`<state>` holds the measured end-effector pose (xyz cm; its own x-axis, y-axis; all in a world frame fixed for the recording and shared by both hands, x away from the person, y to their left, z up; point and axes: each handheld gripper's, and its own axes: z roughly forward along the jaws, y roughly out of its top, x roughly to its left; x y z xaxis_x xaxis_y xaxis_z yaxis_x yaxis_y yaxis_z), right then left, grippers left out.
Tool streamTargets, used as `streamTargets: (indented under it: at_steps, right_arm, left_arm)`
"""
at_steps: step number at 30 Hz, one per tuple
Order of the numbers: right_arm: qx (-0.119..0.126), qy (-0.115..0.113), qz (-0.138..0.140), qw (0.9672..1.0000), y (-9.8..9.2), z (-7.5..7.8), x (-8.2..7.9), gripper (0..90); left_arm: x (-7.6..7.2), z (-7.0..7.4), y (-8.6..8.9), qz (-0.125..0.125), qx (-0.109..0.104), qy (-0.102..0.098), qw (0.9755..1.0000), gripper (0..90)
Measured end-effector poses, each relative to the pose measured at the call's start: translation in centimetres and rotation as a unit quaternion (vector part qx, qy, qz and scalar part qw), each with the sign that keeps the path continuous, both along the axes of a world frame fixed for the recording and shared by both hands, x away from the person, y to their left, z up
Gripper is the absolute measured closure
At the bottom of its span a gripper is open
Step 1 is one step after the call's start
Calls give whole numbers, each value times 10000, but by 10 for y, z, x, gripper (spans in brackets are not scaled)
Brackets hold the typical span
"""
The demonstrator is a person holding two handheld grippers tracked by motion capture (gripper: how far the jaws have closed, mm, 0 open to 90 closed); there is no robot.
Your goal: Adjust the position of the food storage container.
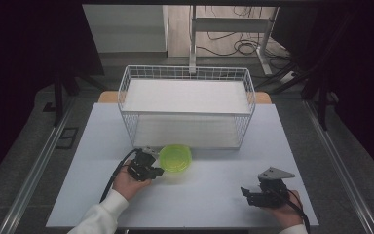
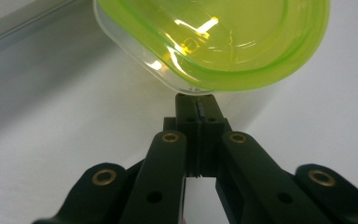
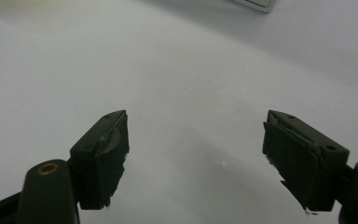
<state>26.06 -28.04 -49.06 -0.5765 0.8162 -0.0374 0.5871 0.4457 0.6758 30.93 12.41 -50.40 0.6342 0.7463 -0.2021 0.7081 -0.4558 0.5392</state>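
Observation:
A round container with a translucent lime-green lid [image 1: 176, 157] is on the white table just in front of the wire basket. In the left gripper view the container [image 2: 214, 42] tilts above the tabletop, a shadow beneath it. My left gripper [image 1: 157, 170] reaches it from the left, and its jaws [image 2: 196, 100] are pressed together on the clear rim at the container's near edge. My right gripper [image 1: 246, 192] rests low at the table's front right, far from the container. Its jaws [image 3: 196, 158] stand wide apart with only bare tabletop between them.
A white wire basket [image 1: 126, 85] with a white shelf inside stands at the back middle of the table [image 1: 209, 190]. Table legs and cables lie on the floor beyond it. A metal rail runs along each side of the table.

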Motion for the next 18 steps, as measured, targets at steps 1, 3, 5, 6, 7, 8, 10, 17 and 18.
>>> streamTargets:
  at_steps: [1, 3, 5, 6, 7, 8, 10, 17, 18]
  right_arm:
    - [-1, -1, -1, 10000, 0, 0, 0, 224]
    - [-3, -1, -2, 10000, 0, 0, 0, 224]
    - [-7, -2, -2, 10000, 0, 0, 0, 224]
    - [-7, -4, -2, 10000, 0, 0, 0, 224]
    - [-6, -5, -3, 10000, 0, 0, 0, 224]
    - [-5, -4, -2, 10000, 0, 0, 0, 224]
    - [-6, -2, 1, 10000, 0, 0, 0, 224]
    - [74, -45, 12, 10000, 1, 2, -1, 224]
    - [158, -74, 58, 9998, 2, 3, -2, 221]
  left_arm:
    - [0, 0, 0, 14, -6, 0, 10000, 899]
    - [1, 0, 0, 21, -5, -1, 10000, 898]
    - [1, 0, 1, 25, -10, -6, 10000, 899]
    - [1, 0, 2, 23, -4, 0, 10000, 898]
    - [1, 0, 2, 13, 1, -2, 10000, 898]
    - [1, 0, 2, -9, 16, 5, 10000, 898]
    - [0, 0, 2, -7, 6, 4, 10000, 898]
    - [-15, 5, 8, 114, -125, -26, 9999, 895]
    - [-16, 7, 12, 122, -154, -36, 9998, 857]
